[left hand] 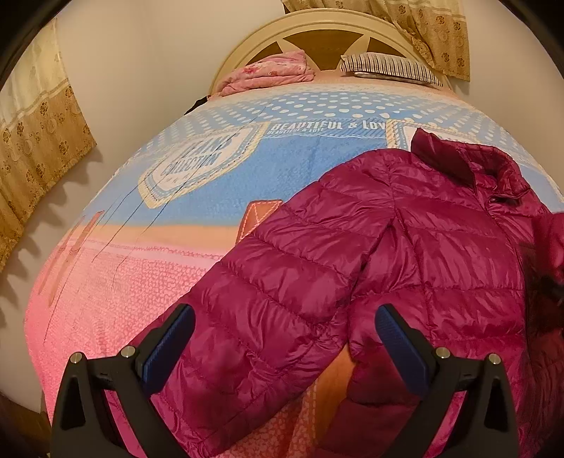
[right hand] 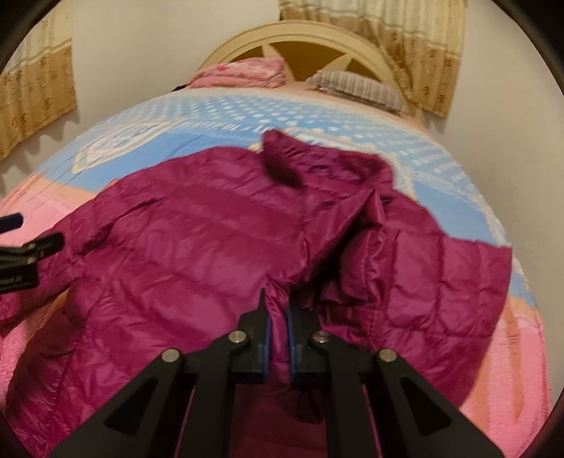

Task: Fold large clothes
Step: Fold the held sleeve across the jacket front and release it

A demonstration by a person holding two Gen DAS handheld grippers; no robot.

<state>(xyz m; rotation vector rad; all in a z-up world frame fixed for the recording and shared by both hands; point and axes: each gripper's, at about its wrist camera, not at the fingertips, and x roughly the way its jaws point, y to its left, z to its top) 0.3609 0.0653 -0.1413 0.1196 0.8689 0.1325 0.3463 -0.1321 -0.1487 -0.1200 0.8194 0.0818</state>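
A magenta quilted puffer jacket [left hand: 405, 246] lies spread on the bed, collar toward the headboard. In the left wrist view its sleeve [left hand: 268, 310] runs down between my fingers. My left gripper [left hand: 283, 327] is open, its jaws wide on either side of the sleeve, holding nothing. In the right wrist view the jacket [right hand: 197, 260] fills the middle. My right gripper [right hand: 278, 317] is shut on a fold of the jacket's front edge. The left gripper [right hand: 24, 246] shows at the left edge of that view.
The bed has a blue and pink printed blanket [left hand: 197, 197]. A folded pink quilt [left hand: 271, 72] and a striped pillow [left hand: 387, 67] lie by the cream headboard [left hand: 317, 24]. Patterned curtains [left hand: 38, 148] hang on the left and behind the headboard.
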